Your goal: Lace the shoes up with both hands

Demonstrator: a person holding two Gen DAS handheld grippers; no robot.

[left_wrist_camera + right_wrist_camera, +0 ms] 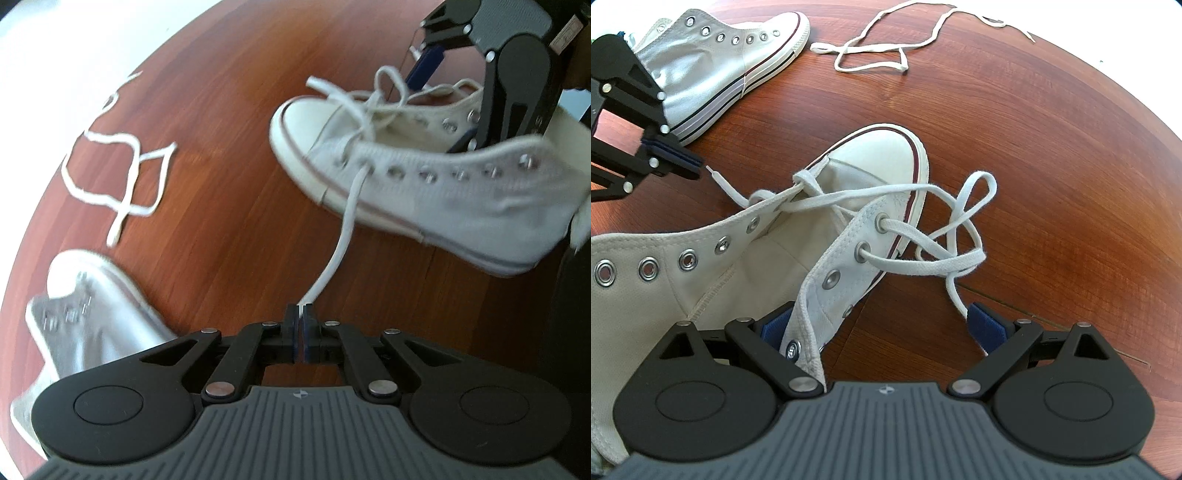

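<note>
From the left wrist we see our left gripper clenched on a flat white lace running to 1 o'clock into the canvas high-top shoe. A loose lace curls at 10 o'clock on the glossy reddish wood tabletop.

From the right wrist, our right gripper stands released, one blue pad behind the shoe's eyelet flap. A second shoe lies at 11 o'clock.

- Left gripper: matte black linkage arms with silver rivets, dark blue pads on its fingertips, filling the bottom of the frame.
- Grey ribbed housing at bottom centre, small round emblem, a black disc either side.
- Right gripper: same black arms, silver rivets, blue pads, ribbed grey base.
</note>
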